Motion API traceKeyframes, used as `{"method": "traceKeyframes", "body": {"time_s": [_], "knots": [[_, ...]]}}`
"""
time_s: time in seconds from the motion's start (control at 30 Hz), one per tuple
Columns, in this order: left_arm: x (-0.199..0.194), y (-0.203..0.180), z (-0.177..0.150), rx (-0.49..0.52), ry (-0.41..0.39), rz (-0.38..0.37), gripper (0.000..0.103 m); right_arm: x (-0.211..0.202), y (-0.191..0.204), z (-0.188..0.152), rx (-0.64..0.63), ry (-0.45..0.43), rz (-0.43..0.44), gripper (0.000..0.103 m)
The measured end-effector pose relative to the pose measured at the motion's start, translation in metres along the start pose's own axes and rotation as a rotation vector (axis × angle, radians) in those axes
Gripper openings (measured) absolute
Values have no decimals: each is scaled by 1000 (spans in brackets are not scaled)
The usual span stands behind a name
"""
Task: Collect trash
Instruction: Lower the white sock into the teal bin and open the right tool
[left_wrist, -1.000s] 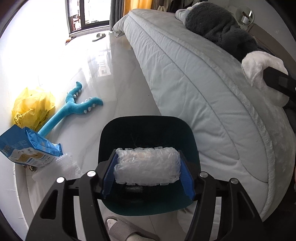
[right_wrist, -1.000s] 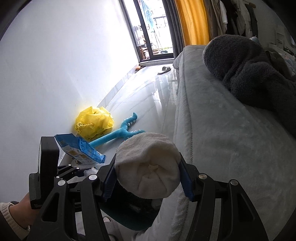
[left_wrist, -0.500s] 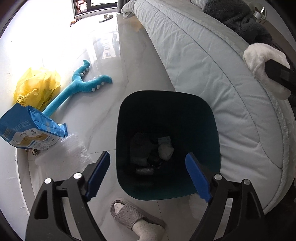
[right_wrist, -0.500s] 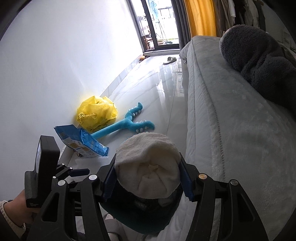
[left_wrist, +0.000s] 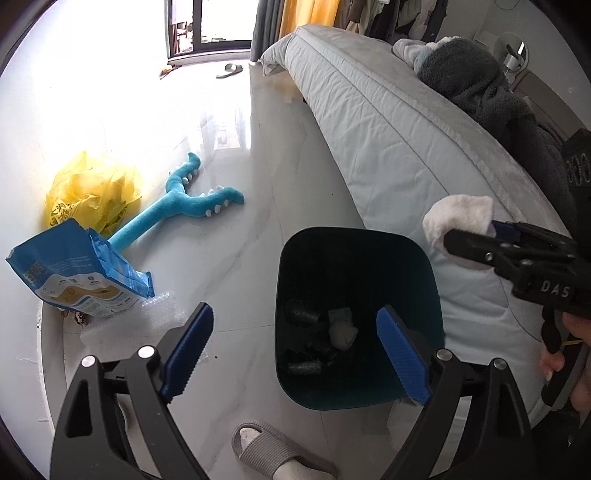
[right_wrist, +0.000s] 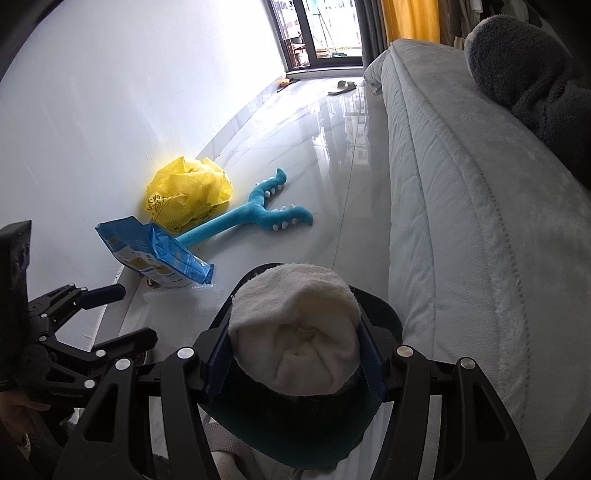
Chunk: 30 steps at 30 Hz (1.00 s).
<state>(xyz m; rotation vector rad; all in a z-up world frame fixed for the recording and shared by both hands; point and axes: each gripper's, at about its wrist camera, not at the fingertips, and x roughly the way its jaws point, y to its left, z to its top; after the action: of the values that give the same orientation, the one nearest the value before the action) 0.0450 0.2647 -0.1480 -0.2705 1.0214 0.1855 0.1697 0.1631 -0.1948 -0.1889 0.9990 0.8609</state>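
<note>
Left tool (left_wrist: 295, 354) of mine is spreading wide with nothing between its pads, above the dark bin (left_wrist: 424, 258), whose littered inside only this view shows. Right tool (right_wrist: 295, 354) clamps the rolled white cloth (right_wrist: 295, 328), open end facing my camera, long axis pointing away over the bin's rim beside the bed (right_wrist: 480, 221).

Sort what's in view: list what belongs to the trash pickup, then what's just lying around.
Part of the job:
- dark bin
- white cloth roll held in the right gripper
- left gripper, opening, nothing between its fingers
- bubble wrap
- blue packet
- yellow bag

Likely just lying about:
- blue plush toy
- bed
- dark fleece
- far slipper
</note>
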Motion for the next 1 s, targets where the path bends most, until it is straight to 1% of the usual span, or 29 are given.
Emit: {"method": "traceKeyframes", "body": {"time_s": [0.1,0.27,0.4,0.47,0.57,0.7,0.87,0.97,1.0], "knots": [[-11,-2,3,16,-41,-10,92,12,4,-3,-8,30,-9,61],[-33,-8,11,39,-133,-24,92,31,6,-9,-11,79,-24,61],[-48,-11,18,29,-197,-41,92,43,9,-16,-18,123,-27,61],[-56,-12,21,28,-240,-44,92,47,13,-20,-36,148,-34,63],[-67,-15,25,32,-294,-24,92,50,15,-26,-57,172,-48,67],[-80,-20,29,25,-355,-23,92,46,13,-28,-68,182,-65,70],[-93,-30,36,29,-413,-25,92,35,10,-29,-70,180,-46,71],[-101,-40,39,44,-441,-20,92,21,12,-28,-83,156,-30,72],[-103,-43,40,49,-447,-21,92,15,14,-28,-88,142,-27,74]]}}
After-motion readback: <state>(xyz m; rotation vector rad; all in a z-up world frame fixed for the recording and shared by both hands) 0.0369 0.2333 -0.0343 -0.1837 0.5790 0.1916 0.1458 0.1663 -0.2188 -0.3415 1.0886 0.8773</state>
